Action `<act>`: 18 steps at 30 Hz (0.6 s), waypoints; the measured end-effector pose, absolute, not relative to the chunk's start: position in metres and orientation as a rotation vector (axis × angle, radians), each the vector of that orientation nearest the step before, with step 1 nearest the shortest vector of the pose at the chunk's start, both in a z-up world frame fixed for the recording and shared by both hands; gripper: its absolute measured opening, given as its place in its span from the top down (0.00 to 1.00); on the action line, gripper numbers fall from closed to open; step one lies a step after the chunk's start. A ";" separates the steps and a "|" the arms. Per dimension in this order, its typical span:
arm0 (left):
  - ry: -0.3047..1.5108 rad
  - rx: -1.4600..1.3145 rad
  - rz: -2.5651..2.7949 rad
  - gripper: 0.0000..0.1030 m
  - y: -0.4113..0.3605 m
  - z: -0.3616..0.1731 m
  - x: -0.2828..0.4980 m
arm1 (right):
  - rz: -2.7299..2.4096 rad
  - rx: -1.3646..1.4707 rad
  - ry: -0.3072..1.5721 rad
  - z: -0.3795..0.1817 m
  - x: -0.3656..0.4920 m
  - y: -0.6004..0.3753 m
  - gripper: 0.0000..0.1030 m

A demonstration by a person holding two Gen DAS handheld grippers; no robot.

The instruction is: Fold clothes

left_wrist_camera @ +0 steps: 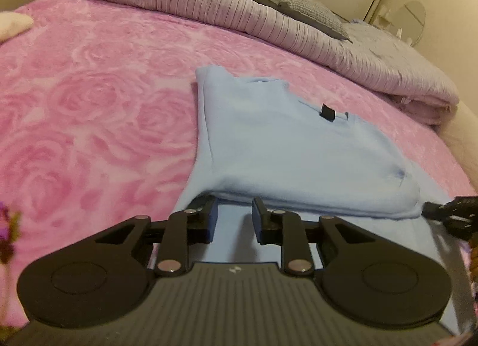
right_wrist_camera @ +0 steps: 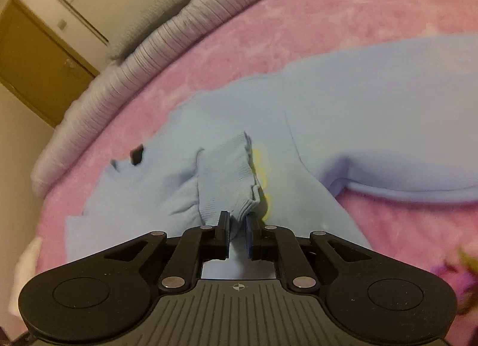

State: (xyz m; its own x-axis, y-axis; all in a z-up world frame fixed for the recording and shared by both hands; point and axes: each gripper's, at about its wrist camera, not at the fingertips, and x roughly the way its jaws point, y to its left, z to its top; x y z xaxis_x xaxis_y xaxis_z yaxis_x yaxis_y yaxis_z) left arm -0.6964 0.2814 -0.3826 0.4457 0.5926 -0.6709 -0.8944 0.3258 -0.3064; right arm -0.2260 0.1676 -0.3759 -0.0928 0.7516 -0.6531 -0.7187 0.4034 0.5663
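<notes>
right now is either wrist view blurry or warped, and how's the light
Left wrist view: bed edge bows from fisheye, light blue sweater mildly smeared. Right wrist view: more motion blur, sharpest near the right gripper on the cuff. Both dim, warm, no glare.

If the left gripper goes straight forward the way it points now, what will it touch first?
Most likely the folded edge of the light blue sweater, just beyond the open left gripper; depth is hard to judge, so it might press the lower layer first.
</notes>
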 end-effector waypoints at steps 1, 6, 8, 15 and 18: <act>0.496 -0.719 1.028 0.78 0.279 -0.381 -0.697 | 1.215 0.022 1.107 -0.374 -0.225 0.163 0.92; 0.528 -0.727 1.009 0.76 0.255 -0.373 -0.696 | 1.110 -0.001 1.020 -0.357 -0.209 0.102 0.92; 0.531 -0.746 0.973 0.76 0.244 -0.372 -0.687 | 1.029 0.143 1.062 -0.361 -0.180 0.058 0.92; 0.551 -0.755 0.894 0.75 0.222 -0.367 -0.647 | 0.690 0.699 1.091 -0.388 -0.079 -0.098 0.44; 0.540 -0.743 0.901 0.74 0.228 -0.362 -0.631 | 0.636 0.822 1.084 -0.396 -0.055 -0.127 0.44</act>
